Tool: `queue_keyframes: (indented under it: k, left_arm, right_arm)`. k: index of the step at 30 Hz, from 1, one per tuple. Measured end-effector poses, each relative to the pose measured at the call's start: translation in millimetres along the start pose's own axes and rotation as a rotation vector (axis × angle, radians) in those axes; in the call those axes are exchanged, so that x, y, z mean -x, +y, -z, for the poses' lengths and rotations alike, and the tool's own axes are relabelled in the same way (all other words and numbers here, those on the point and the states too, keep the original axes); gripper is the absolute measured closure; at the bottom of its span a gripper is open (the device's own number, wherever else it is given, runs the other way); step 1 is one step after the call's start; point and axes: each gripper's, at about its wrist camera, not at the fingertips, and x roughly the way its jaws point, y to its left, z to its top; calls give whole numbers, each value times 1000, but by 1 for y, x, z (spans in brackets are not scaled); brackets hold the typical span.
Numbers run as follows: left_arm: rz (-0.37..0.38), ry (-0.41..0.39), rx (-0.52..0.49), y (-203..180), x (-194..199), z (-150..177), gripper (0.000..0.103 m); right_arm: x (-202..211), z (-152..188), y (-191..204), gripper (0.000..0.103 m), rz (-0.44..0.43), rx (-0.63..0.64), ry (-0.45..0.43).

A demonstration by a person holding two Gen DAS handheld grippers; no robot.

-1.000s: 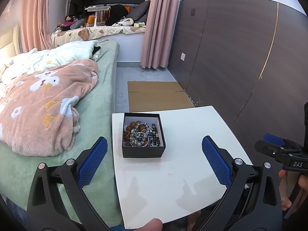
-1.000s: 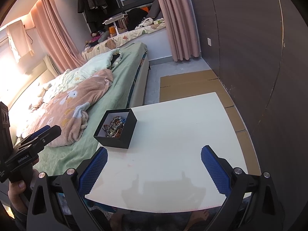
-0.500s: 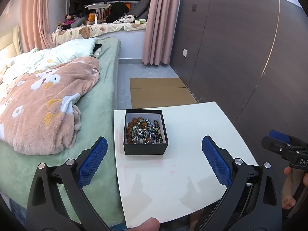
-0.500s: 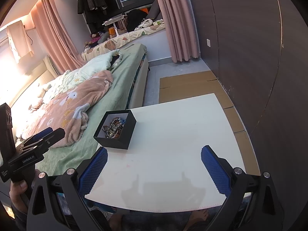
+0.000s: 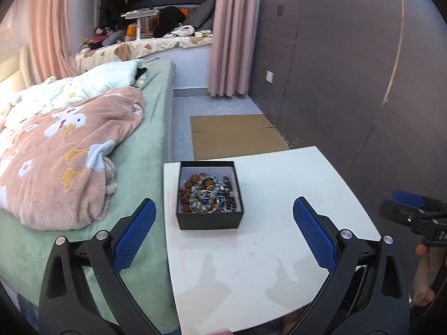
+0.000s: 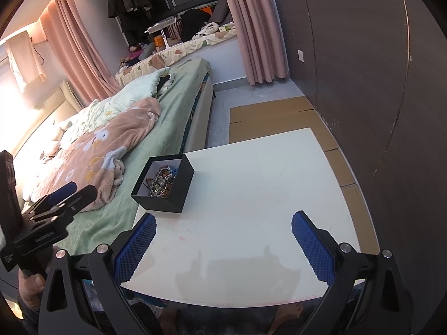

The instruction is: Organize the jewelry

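Left gripper (image 5: 223, 234): jaws spread wide, nothing in them, hanging over the table's near edge.
Right gripper (image 6: 223, 244): also wide open and empty, over the near edge.
Jewelry box (image 5: 209, 198): black, lid off, sitting near the table's (image 5: 293, 201) far left corner by the bed (image 5: 145, 150).
Jewelry (image 5: 208, 194): tangled beaded bracelets piled inside the box.

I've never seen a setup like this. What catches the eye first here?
Probably the black box heaped with beaded jewelry, standing near the bed-side edge of a white table. Next, the blue-padded left gripper and right gripper, both wide open and empty, and the pink blanket on the bed.
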Motion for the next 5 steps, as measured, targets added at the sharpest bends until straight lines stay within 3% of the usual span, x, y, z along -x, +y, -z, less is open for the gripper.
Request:
queue_keyframes:
  k: [5]
  left_arm:
    - [-6, -11, 30, 14, -8, 0, 5]
  right_arm:
    - [-16, -3, -4, 8, -8, -10, 24]
